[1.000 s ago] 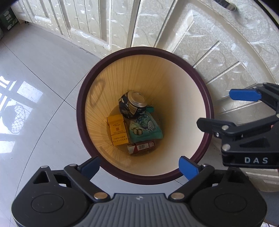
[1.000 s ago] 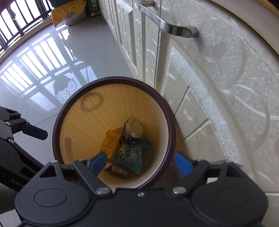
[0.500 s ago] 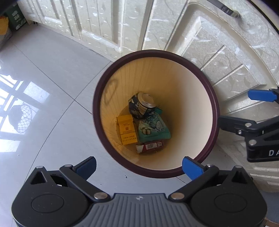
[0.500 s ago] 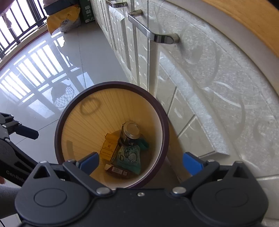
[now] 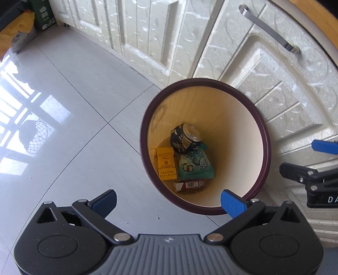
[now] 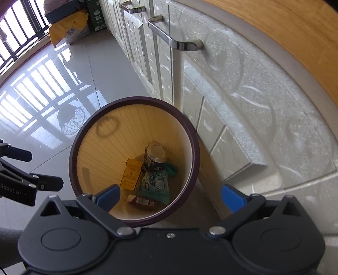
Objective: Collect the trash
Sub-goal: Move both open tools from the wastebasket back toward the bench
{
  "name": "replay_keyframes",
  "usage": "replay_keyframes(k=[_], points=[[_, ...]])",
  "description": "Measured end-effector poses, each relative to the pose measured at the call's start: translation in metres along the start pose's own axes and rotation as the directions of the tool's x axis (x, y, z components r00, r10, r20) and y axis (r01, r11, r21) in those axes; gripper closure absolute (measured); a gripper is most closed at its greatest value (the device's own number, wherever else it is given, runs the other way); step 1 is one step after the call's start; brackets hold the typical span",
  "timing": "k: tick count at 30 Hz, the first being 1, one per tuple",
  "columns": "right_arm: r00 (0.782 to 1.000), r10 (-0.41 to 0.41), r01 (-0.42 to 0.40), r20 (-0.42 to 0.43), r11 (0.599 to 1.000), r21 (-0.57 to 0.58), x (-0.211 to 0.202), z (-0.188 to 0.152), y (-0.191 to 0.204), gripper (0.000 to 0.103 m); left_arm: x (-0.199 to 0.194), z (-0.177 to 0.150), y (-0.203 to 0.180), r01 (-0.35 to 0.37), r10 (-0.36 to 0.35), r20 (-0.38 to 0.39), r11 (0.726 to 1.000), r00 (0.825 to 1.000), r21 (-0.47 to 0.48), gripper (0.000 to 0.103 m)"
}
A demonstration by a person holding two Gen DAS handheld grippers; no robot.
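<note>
A round waste bin with a dark purple rim (image 5: 145,160) (image 6: 72,160) stands on the floor against the cabinet. Inside lie a dark can (image 5: 186,137) (image 6: 155,157), a yellow cigarette box (image 5: 166,164) (image 6: 131,175), a green snack bag (image 5: 195,165) (image 6: 155,185) and a red cigarette pack (image 5: 190,185) (image 6: 141,201). My left gripper (image 5: 169,201) is open and empty, above and left of the bin. My right gripper (image 6: 171,196) is open and empty above the bin's near edge. The right gripper also shows in the left wrist view (image 5: 312,165), and the left one in the right wrist view (image 6: 29,169).
White patterned cabinet doors with metal handles (image 5: 268,29) (image 6: 175,41) stand right behind the bin. Glossy grey floor tiles (image 5: 74,127) lie to the left. A yellow bag (image 6: 67,31) and a green box (image 6: 96,14) sit far back by the cabinets.
Both grippers have risen and pulled back from the bin, which looks smaller and further right in the left wrist view. Both stay open and empty.
</note>
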State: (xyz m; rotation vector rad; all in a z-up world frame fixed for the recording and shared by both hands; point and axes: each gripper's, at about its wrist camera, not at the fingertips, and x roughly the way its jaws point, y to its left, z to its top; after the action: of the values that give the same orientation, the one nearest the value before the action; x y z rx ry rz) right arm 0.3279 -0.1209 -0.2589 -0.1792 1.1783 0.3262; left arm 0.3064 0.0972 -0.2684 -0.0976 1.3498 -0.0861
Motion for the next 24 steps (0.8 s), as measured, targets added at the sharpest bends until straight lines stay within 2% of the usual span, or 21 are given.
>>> replay_keyframes(k=[16, 24], points=[[0.998, -0.029, 0.029, 0.062, 1.000, 0.011, -0.042, -0.015, 0.003, 0.000, -0.031, -0.017, 0.008, -0.027, 0.029, 0.060, 0.999, 0.998, -0.045, 0.000], [0.990, -0.030, 0.031, 0.139, 1.000, -0.004, -0.075, -0.016, 0.007, 0.000, -0.058, -0.027, 0.009, -0.047, 0.054, 0.119, 0.997, 0.991, -0.064, 0.000]])
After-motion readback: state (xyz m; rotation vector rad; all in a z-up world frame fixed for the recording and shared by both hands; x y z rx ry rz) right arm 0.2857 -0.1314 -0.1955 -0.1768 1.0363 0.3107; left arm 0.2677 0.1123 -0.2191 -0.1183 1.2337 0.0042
